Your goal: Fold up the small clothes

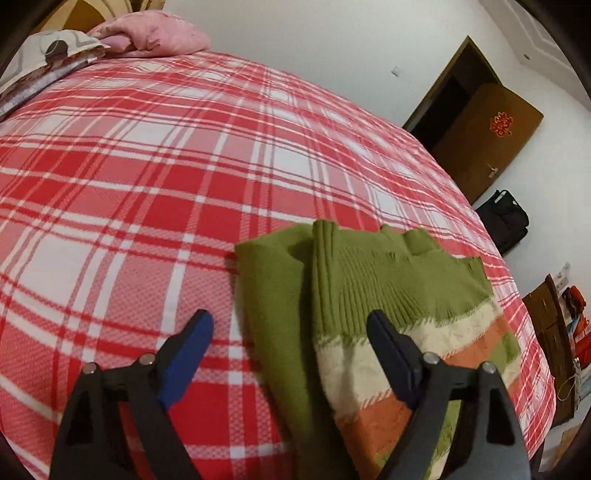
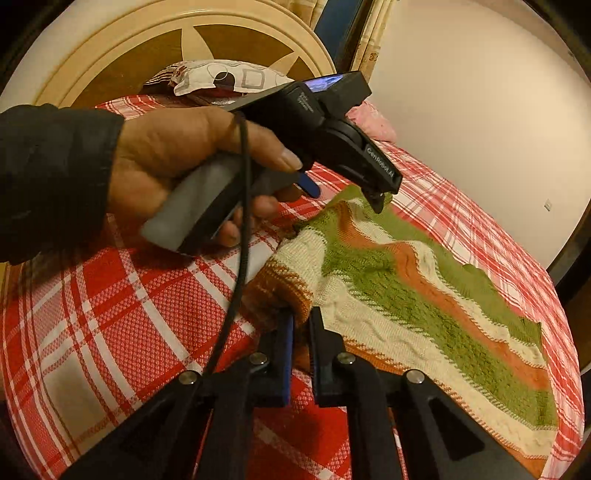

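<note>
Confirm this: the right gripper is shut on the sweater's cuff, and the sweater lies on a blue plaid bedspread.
One thing is wrong: the bedspread is red and white plaid, not blue, as the right wrist view shows. The rest holds: the right gripper is shut on the sweater's orange-edged cuff.

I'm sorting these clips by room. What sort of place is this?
Most likely a bedroom at home: a bed under a red plaid cover, pillows by a round headboard, and a wooden door.

Left claw [image 1: 290, 325] spread wide, right claw [image 2: 301, 317] clamped.
</note>
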Demonstrator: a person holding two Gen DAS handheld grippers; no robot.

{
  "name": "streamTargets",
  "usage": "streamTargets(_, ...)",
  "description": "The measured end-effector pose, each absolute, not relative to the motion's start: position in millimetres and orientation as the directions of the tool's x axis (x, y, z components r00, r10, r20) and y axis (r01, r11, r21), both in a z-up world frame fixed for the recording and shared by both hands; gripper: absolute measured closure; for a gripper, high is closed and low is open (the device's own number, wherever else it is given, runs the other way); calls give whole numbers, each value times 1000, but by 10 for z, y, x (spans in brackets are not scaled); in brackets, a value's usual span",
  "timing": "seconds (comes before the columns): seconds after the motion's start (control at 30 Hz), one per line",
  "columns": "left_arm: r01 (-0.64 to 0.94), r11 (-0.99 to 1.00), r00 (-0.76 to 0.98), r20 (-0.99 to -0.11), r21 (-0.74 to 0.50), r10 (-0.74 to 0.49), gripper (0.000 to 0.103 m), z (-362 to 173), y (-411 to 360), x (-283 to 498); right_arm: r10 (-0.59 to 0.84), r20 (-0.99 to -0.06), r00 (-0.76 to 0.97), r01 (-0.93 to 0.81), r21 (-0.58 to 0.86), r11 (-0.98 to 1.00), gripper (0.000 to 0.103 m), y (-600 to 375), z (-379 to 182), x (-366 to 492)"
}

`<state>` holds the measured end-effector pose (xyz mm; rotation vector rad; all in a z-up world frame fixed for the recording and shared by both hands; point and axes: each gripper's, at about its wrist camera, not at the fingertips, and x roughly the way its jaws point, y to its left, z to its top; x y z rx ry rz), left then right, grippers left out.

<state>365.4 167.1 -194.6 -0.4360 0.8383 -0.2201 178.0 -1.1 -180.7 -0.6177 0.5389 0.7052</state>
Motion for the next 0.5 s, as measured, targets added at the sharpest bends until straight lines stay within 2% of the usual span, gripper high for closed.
streamTargets(0.07, 31, 889, 653, -664, -456, -363, 34, -1944, 1679, 3654, 425, -638, 642, -728, -334, 599, 96, -1, -1812, 1788)
streamTargets(0.1, 62, 878, 641, -655, -475, -400, 69, -1951, 1669, 3661, 426, -638, 641, -729, -333, 598, 96, 0, -1813, 1790)
streamTargets(0.13, 73, 870, 626, -656, -488, -421, 82, -1972, 1654, 3679, 428, -638, 641, -730, -334, 596, 96, -3, -1809, 1791)
streamTargets(0.27, 85, 864, 638, -639, -496, -430, 86, -1923, 1665, 3663, 431, -625, 650, -727, -348, 591, 96, -68, -1769, 1792)
streamTargets(0.5, 77, 791, 656, -567, -607, -498, 88, -1806, 1736, 3673, 428, -595, 680, -693, -331, 641, 97, -374, -1600, 1876)
